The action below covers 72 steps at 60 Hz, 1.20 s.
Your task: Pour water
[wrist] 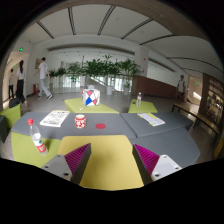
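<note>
A small clear water bottle with a red cap and red label stands on the table to the left, beyond my left finger. Farther back sits a red patterned cup on the grey part of the table. My gripper hovers over a yellow-green table panel, open, with nothing between its magenta pads. Both bottle and cup are well ahead and to the left of the fingers.
A red, white and blue carton stands farther back. Papers lie at left and another sheet at right. A second bottle stands far right. People walk in the hall behind, near a row of plants.
</note>
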Each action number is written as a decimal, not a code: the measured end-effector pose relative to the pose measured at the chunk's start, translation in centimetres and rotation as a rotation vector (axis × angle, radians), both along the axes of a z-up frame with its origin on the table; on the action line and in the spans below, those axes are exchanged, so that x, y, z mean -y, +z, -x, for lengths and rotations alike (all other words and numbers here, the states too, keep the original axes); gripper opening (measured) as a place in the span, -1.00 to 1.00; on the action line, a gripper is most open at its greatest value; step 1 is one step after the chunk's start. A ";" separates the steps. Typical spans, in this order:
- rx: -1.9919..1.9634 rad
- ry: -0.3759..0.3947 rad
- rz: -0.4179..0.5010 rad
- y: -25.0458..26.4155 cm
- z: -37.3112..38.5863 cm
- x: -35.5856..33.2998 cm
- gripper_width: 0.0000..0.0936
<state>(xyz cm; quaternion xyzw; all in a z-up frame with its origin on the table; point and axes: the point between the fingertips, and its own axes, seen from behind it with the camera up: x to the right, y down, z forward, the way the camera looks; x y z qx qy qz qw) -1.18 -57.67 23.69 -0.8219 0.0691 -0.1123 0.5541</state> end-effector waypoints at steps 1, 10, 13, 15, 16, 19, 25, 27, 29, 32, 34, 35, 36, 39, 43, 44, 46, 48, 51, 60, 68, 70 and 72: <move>0.000 0.002 0.001 0.2 -0.3 0.1 0.83; 0.020 0.026 0.026 -0.9 1.0 0.5 0.83; 0.030 0.046 0.040 -1.7 2.1 0.7 0.83; 0.034 0.063 0.049 -2.3 3.2 0.9 0.83; 0.033 0.071 0.052 -2.7 3.9 1.0 0.83; 0.028 0.099 0.064 -3.8 6.0 1.2 0.82; 0.022 0.171 0.087 -6.5 11.7 0.9 0.83; 0.023 0.201 0.092 -7.2 13.8 0.8 0.83; 0.023 0.231 0.093 -7.6 15.9 0.5 0.83; 0.020 0.271 0.089 -8.2 19.0 -0.1 0.83; 0.011 0.290 0.086 -8.5 21.1 -0.5 0.83; 0.004 0.300 0.084 -8.7 22.2 -0.9 0.83; -0.003 0.308 0.081 -8.9 23.3 -1.3 0.83; -0.028 0.325 0.071 -9.3 26.2 -2.6 0.82; -0.060 0.339 0.064 -10.1 29.4 -4.6 0.83; -0.068 0.341 0.062 -10.3 30.1 -5.2 0.83; -0.081 0.341 0.057 -10.7 31.3 -6.4 0.83; -0.091 0.339 0.046 -11.1 32.4 -7.7 0.83; -0.094 0.337 0.031 -11.6 33.4 -9.7 0.83; -0.079 0.318 -0.006 -13.6 35.2 -15.0 0.83; -0.089 0.302 -0.005 -16.4 36.4 -18.5 0.70; -0.084 0.300 -0.011 -16.7 36.6 -19.3 0.65; -0.076 0.299 -0.023 -16.6 36.7 -19.9 0.59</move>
